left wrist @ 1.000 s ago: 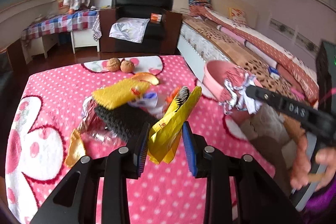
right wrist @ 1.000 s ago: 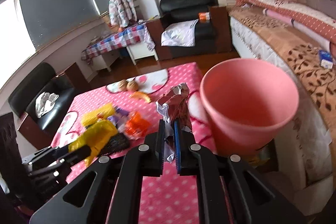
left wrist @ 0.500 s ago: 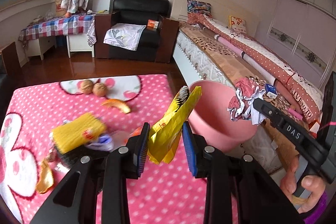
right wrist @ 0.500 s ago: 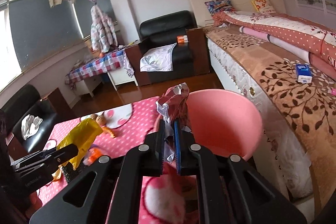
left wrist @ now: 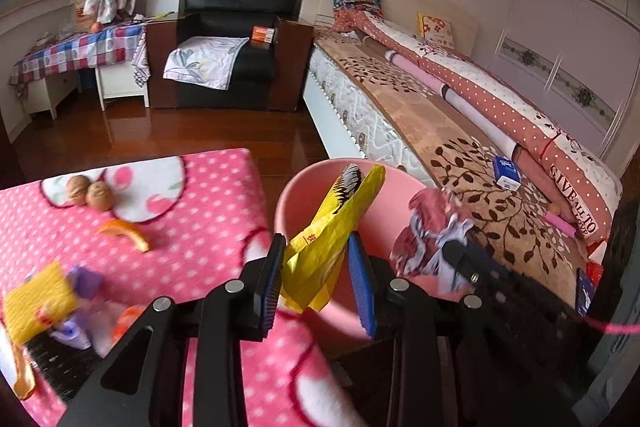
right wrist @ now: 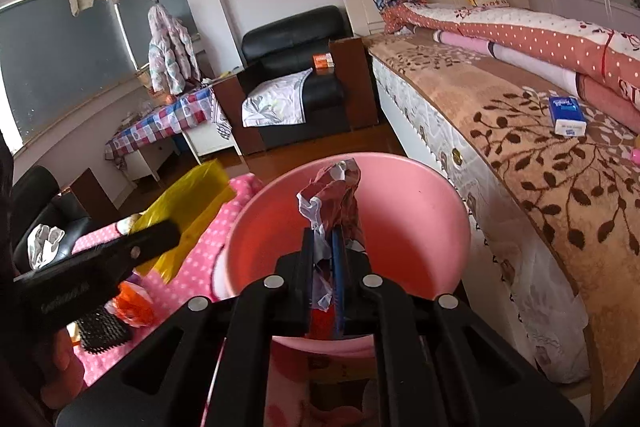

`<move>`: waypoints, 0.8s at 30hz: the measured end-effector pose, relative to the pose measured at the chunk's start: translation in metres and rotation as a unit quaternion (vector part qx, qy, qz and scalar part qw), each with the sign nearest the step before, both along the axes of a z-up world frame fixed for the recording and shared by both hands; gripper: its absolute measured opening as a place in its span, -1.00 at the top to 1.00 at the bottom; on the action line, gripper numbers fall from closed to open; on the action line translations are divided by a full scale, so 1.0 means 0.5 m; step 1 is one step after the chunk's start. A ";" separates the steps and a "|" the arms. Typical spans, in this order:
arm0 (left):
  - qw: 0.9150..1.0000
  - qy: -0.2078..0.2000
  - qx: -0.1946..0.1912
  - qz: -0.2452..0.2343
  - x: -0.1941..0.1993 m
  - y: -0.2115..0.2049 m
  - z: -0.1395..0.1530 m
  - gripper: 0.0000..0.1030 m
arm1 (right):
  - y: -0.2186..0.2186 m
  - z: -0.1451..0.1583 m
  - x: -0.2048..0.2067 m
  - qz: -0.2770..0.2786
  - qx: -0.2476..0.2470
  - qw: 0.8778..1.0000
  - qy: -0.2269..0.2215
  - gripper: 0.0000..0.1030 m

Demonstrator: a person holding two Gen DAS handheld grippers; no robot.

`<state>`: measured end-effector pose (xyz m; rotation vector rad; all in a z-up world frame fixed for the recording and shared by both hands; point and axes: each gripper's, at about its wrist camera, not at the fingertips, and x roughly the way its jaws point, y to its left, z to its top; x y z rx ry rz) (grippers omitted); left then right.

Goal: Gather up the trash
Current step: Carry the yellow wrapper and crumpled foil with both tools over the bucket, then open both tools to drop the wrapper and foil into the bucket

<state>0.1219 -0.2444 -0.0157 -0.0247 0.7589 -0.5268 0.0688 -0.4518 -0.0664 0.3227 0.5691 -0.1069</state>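
I have both loads at the drop-off stage. My left hand-held gripper [left wrist: 318, 281] is clamped on a yellow plastic wrapper [left wrist: 334, 231], which stands up between the blue pads and leans over the near rim of the pink bucket [left wrist: 288, 203]. My right hand-held gripper [right wrist: 323, 259] is pinched tight on a crumpled red-and-silver foil wrapper [right wrist: 332, 195], and from its own camera that wrapper sits squarely over the bucket's mouth [right wrist: 424, 227]. The bucket stands just off the bench's edge, between the bench [left wrist: 192, 227] and the bed [left wrist: 440, 131].

I judge the right side ready to let go: opening the jaws should drop the foil inside. The left wrapper looks less centred, so I would push it a little further over the opening before releasing, since light plastic may cling to a pad or flutter off the rim.

More litter waits on the pink dotted cloth: an orange peel [left wrist: 128, 233], two walnuts [left wrist: 90, 193] and a yellow packet [left wrist: 40, 301].
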 end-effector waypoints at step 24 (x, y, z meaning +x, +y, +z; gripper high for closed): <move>0.999 0.039 0.009 0.002 0.054 -0.071 -0.071 -0.14 | -0.039 -0.066 0.042 -0.005 0.008 0.999 0.046 0.82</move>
